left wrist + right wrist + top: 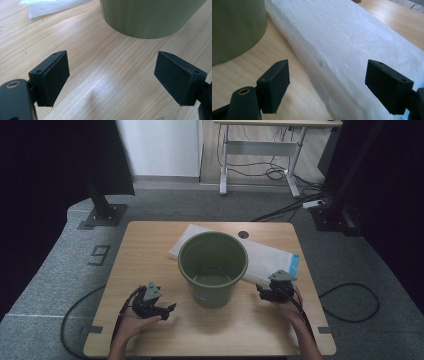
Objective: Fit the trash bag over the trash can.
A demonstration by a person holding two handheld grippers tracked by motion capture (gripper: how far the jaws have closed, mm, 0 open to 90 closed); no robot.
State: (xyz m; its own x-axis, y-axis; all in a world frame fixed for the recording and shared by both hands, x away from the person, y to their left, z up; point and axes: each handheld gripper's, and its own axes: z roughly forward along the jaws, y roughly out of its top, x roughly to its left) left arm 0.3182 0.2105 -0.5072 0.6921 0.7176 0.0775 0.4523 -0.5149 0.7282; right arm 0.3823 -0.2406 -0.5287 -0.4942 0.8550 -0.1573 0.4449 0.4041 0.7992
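Item 1, green bucket: stands upright and empty at the middle of the table, between the two grippers. Nothing is inside it as far as the high view shows.

Item 2, white packet: a long flat plastic-wrapped pack with a blue end, lying on the table behind and beside the bucket. It lies directly ahead of the right gripper, its near edge running between that gripper's jaws in the right gripper view.

Item 3, right gripper: jaws spread wide, nothing pressed between the pads. The packet is in front of them, not yet clamped.

Item 4, left gripper: jaws spread wide over bare wood, holding nothing. The bucket wall stands just ahead of it, apart from the pads.

Status, as judged: the work appears to be at its start. The packet is not yet gripped or lifted, and the bucket is untouched. What remains seems to be closing the right jaws on the packet, with the left gripper placed to steady the bucket if needed.
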